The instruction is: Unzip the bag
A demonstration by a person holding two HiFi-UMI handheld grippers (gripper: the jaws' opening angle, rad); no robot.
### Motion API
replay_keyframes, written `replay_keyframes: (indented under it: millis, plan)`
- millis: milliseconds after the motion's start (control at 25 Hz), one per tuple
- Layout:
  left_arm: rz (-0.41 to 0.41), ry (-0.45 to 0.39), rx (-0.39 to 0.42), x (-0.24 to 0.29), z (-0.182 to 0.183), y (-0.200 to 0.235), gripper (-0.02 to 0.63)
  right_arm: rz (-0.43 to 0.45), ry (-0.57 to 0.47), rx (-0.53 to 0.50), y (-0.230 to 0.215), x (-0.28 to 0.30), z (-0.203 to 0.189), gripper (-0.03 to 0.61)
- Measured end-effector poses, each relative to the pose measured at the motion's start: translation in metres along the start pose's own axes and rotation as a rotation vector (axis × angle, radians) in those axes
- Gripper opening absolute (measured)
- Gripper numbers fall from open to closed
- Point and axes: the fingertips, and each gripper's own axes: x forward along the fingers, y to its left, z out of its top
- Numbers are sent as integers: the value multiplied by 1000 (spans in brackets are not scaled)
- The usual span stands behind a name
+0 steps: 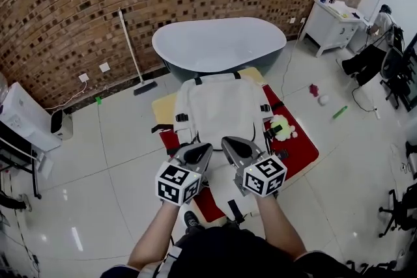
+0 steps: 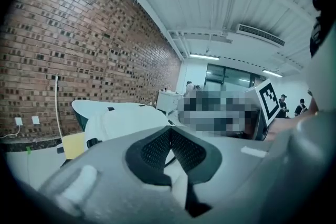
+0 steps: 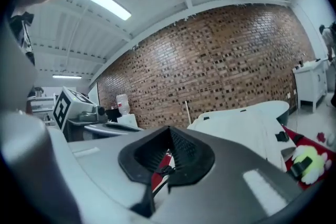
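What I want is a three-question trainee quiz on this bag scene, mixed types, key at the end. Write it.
1. Multiple choice: what stands just beyond the white bag? A) bathtub B) sofa C) fridge
2. True or false: the fingers of the left gripper are spread wide apart.
3. Fill in: the yellow-green toy lies on the red mat at the bag's ____ side (the person's left or right).
Key: 1 A; 2 false, they meet at the tips; 3 right.

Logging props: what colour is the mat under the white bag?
Red; the mat shows best in the head view.
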Motion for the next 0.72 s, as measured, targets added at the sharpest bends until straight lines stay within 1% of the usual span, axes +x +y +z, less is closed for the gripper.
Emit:
replay_keyframes:
  millis: [80, 200, 360, 720]
  plan:
    - [-2, -28, 13, 0, 12, -9, 2, 20, -37, -35, 4, -9, 15, 6]
    - [6, -64, 36, -1, 25, -16, 2, 50, -89, -60, 9, -21, 34, 6]
    - [1, -78, 32, -2, 35, -25, 2, 76, -126, -87, 17, -31, 50, 6]
    - [-13, -95, 35, 2, 42, -42, 2, 94, -130, -102, 19, -43, 58, 6]
